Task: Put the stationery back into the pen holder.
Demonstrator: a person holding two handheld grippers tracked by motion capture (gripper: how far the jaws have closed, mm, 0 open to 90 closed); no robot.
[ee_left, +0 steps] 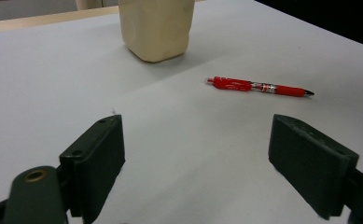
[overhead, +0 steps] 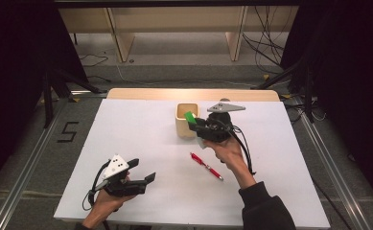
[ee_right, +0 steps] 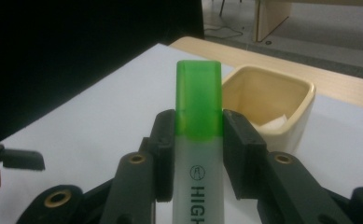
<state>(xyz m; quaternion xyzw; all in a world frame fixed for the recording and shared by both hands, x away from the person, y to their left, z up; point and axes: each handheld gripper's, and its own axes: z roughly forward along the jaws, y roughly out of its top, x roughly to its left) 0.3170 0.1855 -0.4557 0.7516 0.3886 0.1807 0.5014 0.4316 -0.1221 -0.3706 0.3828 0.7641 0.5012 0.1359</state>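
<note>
One highlighter is clenched lengthwise in my right tool, its green cap aimed just left of the cup beyond.

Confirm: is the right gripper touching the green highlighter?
Touching. The right gripper view shows the right gripper with both jaw pads pressed flat against the sides of the green highlighter, no gap on either side.

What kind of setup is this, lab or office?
Likely a lab recording bay: black curtains around a white table, loose cables on the floor, and a taped number 5 beside it.
</note>
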